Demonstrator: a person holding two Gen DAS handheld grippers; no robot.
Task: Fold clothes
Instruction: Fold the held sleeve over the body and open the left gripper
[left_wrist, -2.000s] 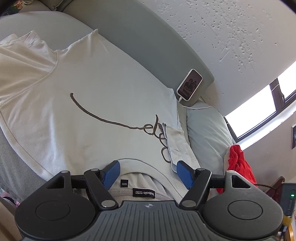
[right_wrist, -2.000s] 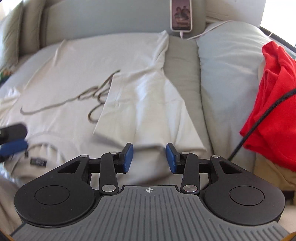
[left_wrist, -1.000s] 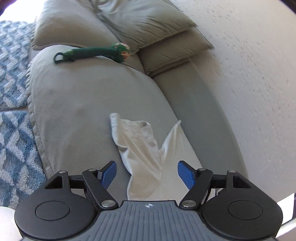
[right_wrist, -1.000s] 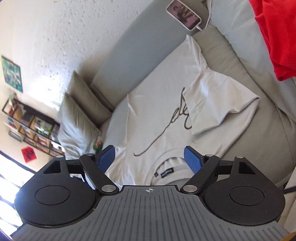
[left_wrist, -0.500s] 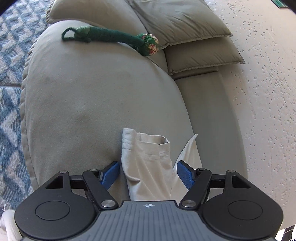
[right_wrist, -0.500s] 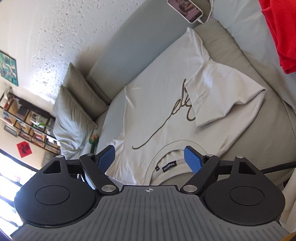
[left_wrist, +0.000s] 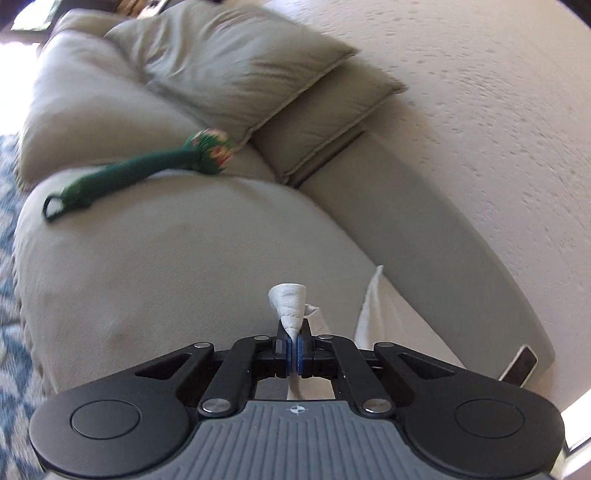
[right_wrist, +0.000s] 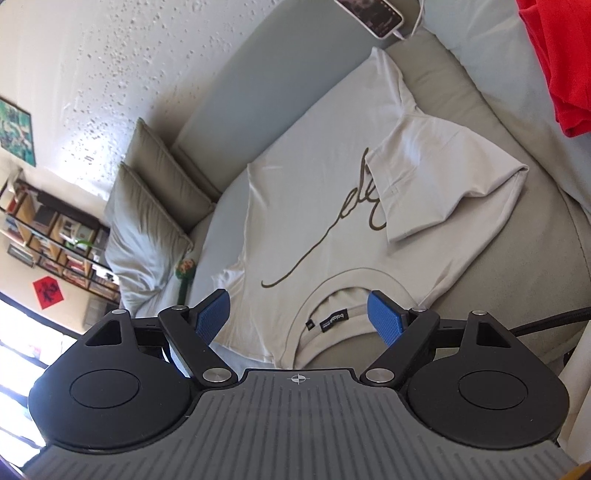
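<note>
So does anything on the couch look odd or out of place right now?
Two things. A green knitted toy lies on the seat by the cushions, not laundry. The T-shirt is only half done: one sleeve is folded in, while the other is bunched in the shut left hand-held gripper.

black tool (right_wrist: 298, 309), blue pads (right_wrist: 384, 319), grey ribbing
</note>
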